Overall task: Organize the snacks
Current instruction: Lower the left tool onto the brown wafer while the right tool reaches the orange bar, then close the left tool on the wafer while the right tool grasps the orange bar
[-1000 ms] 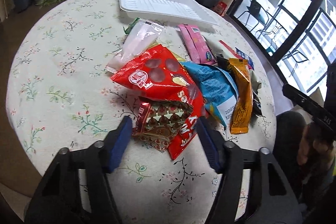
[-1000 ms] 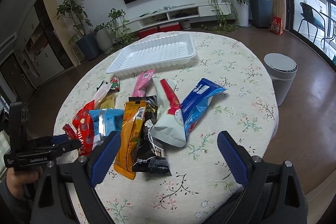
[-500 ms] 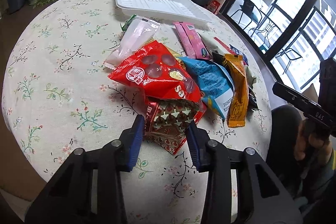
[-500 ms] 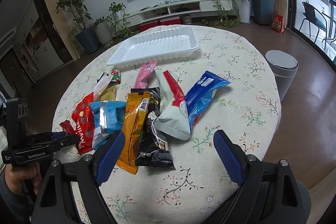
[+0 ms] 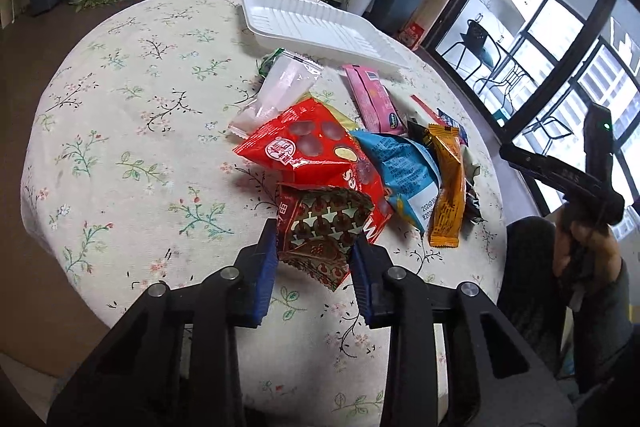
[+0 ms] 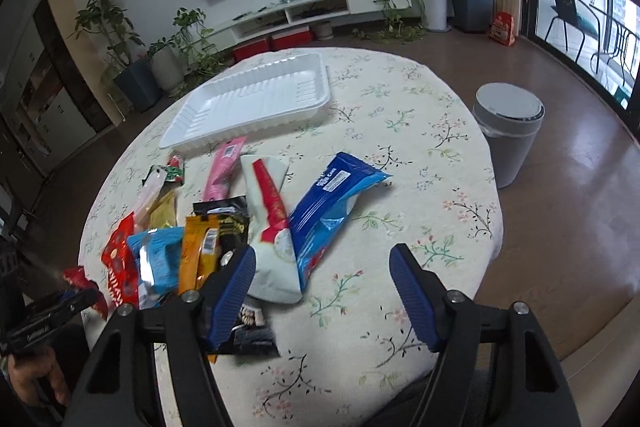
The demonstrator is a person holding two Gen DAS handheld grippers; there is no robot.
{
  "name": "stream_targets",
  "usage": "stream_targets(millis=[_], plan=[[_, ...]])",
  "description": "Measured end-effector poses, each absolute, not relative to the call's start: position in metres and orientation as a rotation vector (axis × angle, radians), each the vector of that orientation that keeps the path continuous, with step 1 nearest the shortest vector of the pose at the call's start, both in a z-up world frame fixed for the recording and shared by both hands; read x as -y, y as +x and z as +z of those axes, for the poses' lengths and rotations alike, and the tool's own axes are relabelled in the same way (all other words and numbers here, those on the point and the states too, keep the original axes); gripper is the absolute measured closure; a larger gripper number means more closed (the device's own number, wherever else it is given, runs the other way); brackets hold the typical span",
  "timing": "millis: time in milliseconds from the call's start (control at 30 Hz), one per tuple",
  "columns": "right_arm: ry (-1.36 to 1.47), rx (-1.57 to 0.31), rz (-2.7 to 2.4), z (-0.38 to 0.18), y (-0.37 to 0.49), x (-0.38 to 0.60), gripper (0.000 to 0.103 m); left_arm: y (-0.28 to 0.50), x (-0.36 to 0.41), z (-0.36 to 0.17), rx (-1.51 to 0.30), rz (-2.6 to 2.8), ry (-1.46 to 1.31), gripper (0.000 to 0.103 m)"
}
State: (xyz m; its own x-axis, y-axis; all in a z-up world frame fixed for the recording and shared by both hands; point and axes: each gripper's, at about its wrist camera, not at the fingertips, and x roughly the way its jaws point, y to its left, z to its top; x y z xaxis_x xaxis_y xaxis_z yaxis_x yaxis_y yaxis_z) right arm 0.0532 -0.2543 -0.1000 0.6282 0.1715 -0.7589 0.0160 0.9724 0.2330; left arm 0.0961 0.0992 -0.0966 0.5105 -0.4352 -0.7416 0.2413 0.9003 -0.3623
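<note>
You see soft daylight from the windows (image 5: 560,67) at right, mild glare on the floor (image 6: 580,167), dark fisheye corners, and slight blur at the edges.

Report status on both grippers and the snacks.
Left gripper just closed on small red patterned packet. Right gripper open, jaws narrowing, nothing gripped. White ribbed plastic tray holds no snacks. Nothing blocking.

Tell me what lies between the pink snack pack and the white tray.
Only bare floral tablecloth: the pink snack pack stops just short of the white tray. The right wrist view shows it best.
</note>
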Motion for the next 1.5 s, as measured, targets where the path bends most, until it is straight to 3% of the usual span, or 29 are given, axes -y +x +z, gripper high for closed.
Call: stream_targets(millis=[233, 300, 400, 767, 900, 1033, 1167, 1500], plan=[[0.182, -0.894, 0.163, -0.095, 0.060, 0.230, 0.036, 0.092, -0.102, -0.098, -0.939, -0.411, -0.234, 0.072], [0.130, -0.901, 0.176, -0.095, 0.060, 0.219, 0.047, 0.092, -0.104, -0.097, -0.933, -0.416, -0.241, 0.072], [0.093, -0.895, 0.212, -0.089, 0.059, 0.206, 0.055, 0.090, -0.105, -0.095, -0.924, -0.417, -0.248, 0.072], [0.060, -1.011, 0.346, -0.111, 0.051, 0.148, 0.057, 0.088, -0.106, -0.097, -0.930, -0.433, -0.260, 0.072], [0.062, -1.067, 0.308, -0.131, 0.060, 0.149, 0.071, 0.088, -0.106, -0.097, -0.928, -0.440, -0.263, 0.072], [0.128, -1.068, 0.307, -0.131, 0.065, 0.159, 0.074, 0.087, -0.108, -0.097, -0.925, -0.442, -0.272, 0.072], [0.188, -1.068, 0.327, -0.132, 0.070, 0.164, 0.084, 0.088, -0.106, -0.099, -0.935, -0.436, -0.266, 0.072], [0.215, -1.001, 0.374, -0.111, 0.052, 0.168, 0.089, 0.086, -0.110, -0.095, -0.925, -0.441, -0.294, 0.073]])
